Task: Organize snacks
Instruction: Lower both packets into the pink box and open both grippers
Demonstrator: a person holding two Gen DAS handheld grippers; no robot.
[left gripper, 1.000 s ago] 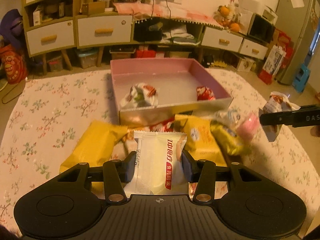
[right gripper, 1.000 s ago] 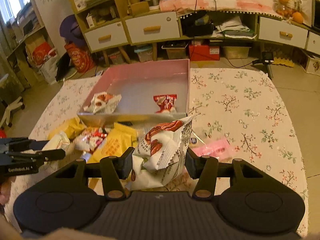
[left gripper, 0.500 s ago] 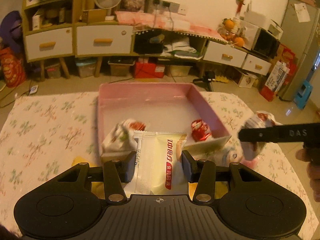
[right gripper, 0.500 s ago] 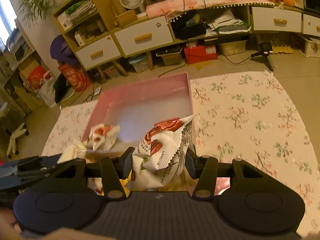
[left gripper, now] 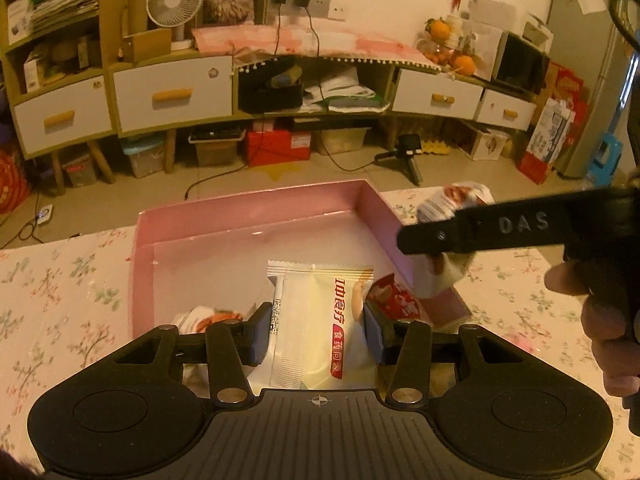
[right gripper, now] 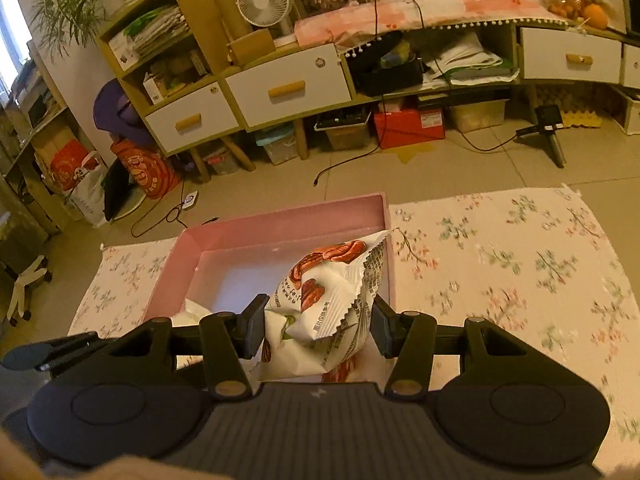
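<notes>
My left gripper (left gripper: 318, 330) is shut on a pale yellow snack packet (left gripper: 320, 320) with red lettering and holds it over the pink box (left gripper: 248, 216). My right gripper (right gripper: 318, 328) is shut on a white pecan snack bag (right gripper: 328, 304) over the same pink box (right gripper: 280, 220). The right gripper also shows in the left wrist view (left gripper: 412, 240), at the box's right wall, with its bag (left gripper: 444, 204). In the box lie a red-and-white packet (left gripper: 394, 300) and a white packet (left gripper: 204, 318).
The box stands on a floral tablecloth (right gripper: 500, 264). Beyond the table are the floor, a low cabinet with drawers (left gripper: 172, 96), a tripod (left gripper: 408, 156) and storage bins. The left gripper's finger (right gripper: 48, 352) shows at the left of the right wrist view.
Both grippers have risen and moved forward with their packets, from over the snack pile in front of the box to over the box. The pile has dropped out of sight.
</notes>
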